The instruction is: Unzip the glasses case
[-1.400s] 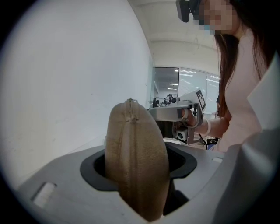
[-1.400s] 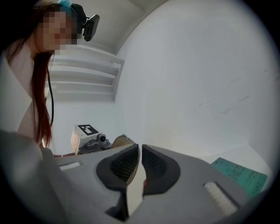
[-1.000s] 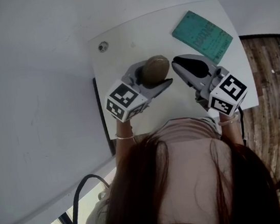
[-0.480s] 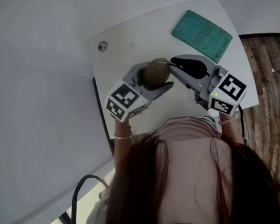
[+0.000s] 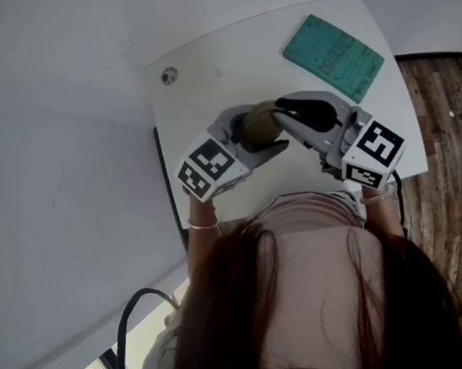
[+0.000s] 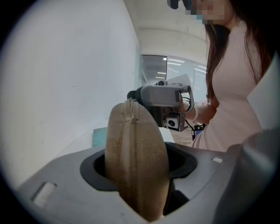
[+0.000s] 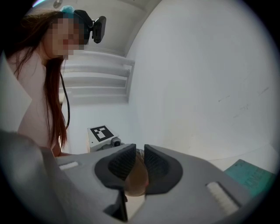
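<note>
A tan glasses case [image 5: 261, 121] stands on edge above the white table [image 5: 199, 81], and my left gripper [image 5: 256, 133] is shut on its lower part. In the left gripper view the case [image 6: 135, 157] fills the gap between the jaws, its zipper seam running up to the tip [image 6: 130, 107]. My right gripper [image 5: 283, 112] meets the case's right end. In the right gripper view its ribbed pads [image 7: 123, 162] stand almost together at the case's tip [image 7: 136, 179], shut on the zipper pull, which is mostly hidden.
A teal booklet [image 5: 333, 57] lies at the table's far right corner. A small round grommet [image 5: 169, 77] sits at the far left. The table's right edge borders a wooden floor [image 5: 456, 148]. The person's body is close behind both grippers.
My right gripper has moved left until its jaws reached the case's end. The left gripper has tilted the case slightly toward it.
</note>
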Tool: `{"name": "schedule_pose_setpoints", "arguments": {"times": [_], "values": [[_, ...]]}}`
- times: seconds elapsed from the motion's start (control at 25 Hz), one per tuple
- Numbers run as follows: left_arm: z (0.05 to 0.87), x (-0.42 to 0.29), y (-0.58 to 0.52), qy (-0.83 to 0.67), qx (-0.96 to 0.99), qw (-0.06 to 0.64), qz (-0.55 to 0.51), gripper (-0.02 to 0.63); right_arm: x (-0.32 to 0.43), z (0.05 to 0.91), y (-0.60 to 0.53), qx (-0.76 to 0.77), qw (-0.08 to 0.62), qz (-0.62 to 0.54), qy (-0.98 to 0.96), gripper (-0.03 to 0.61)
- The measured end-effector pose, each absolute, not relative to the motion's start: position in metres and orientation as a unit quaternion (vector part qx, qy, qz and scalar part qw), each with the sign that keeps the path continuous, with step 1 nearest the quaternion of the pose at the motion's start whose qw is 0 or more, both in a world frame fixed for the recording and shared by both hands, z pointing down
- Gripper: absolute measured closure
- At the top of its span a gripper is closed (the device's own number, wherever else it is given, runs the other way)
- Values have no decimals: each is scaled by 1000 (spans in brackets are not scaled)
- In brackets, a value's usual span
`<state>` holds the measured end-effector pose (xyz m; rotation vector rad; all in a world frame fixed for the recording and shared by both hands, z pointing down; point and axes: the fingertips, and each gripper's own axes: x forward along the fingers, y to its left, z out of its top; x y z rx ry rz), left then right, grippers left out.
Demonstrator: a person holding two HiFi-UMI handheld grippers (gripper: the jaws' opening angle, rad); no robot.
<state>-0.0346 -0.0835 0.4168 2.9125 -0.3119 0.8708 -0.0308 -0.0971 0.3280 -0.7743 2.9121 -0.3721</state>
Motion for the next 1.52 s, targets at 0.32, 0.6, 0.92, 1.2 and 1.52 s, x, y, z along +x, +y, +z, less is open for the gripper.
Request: {"name": "schedule_pose_setpoints", "arguments": {"times": [0.32,0.6,0.92,1.2,1.52], "values": [[416,-32,-82,-86,950,22,300,311,-31,332,-94,-235,36,-118,964,555],[418,-31,-78,-71,949,15,307,313,-27,334,-90,-223,18,-84,971,574],[418,-32,-73,-56,949,18,309,318,-26,337,-87,-219,-2,-73,973,575],[422,-37,-72,-54,951,31,301,318,-24,339,-88,-222,-9,-70,972,575],[414,-37,-71,-52,958,44,279,318,-24,338,-89,-224,-6,-71,972,575]]}}
